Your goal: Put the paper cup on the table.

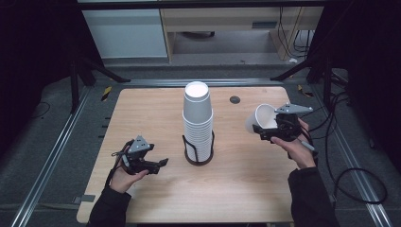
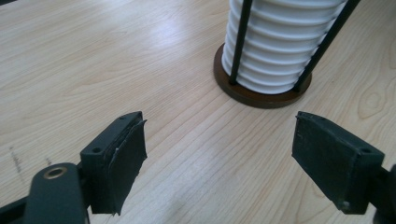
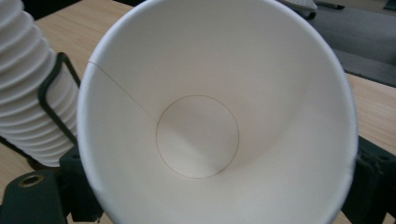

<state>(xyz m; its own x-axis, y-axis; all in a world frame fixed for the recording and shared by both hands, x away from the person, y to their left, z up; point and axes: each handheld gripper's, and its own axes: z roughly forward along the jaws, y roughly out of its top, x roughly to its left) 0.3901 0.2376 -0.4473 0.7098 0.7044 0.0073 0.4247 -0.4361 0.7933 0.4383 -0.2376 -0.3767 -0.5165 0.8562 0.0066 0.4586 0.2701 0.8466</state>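
Item one: my right gripper [image 1: 268,128], near the table's [image 1: 156,198] right edge, clamps a single white paper cup [image 1: 263,118] tilted on its side, raised off the surface, mouth toward its own camera. Item two: my left gripper [image 1: 158,164], jaws spread wide with nothing between them, low over the near left part. Item three: stack of white cups [image 1: 197,120] upright in a black wire holder [image 1: 198,152], mid-table, between both grippers.
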